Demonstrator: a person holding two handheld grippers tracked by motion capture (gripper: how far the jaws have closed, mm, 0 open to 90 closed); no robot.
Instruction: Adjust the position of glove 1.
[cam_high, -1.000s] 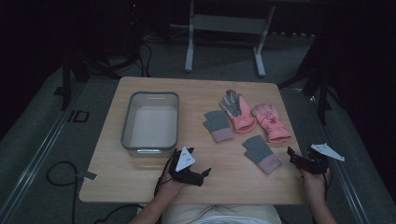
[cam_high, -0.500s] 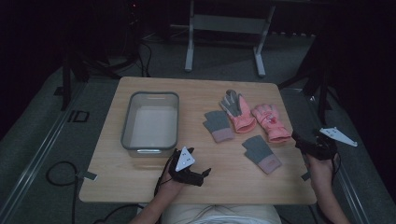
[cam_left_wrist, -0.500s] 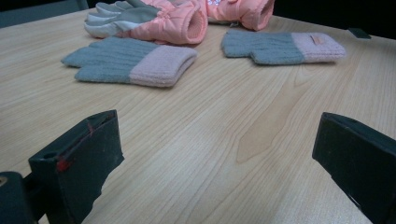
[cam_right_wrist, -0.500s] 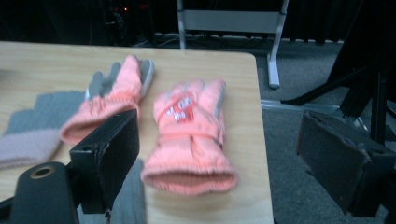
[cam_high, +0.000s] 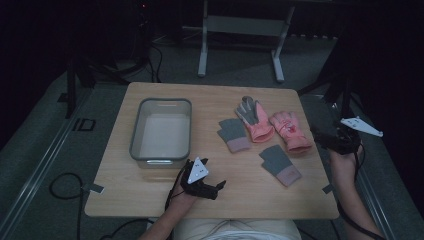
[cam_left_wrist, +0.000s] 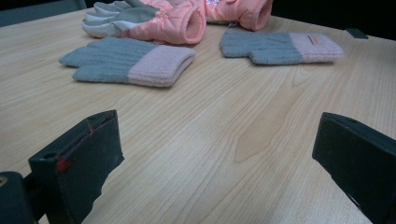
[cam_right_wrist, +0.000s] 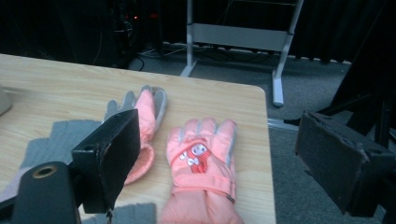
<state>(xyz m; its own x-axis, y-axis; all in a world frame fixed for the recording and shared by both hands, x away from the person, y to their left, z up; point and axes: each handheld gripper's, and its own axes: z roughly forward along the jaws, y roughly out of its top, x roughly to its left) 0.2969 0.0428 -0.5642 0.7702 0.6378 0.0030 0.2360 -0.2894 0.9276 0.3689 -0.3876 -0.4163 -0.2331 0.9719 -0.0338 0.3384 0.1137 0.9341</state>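
pink ski glove (cam_right_wrist: 201, 179): flat, cartoon patch up | right hand-held gripper (cam_right_wrist: 219, 163): jaws spread, empty | left hand-held gripper (cam_left_wrist: 219, 163): jaws spread, empty

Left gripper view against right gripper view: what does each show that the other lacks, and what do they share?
Left gripper view: the near grey knit glove and the far grey knit glove lie whole, with pink cuffs and a small cuff label, beyond the left tongs. Right gripper view: a cartoon patch on the back of the pink glove, plus a metal stand on the floor beyond the table, past the right tongs. Shared: the wooden table, the grey-palmed pink glove, and tongs wide open, holding nothing.
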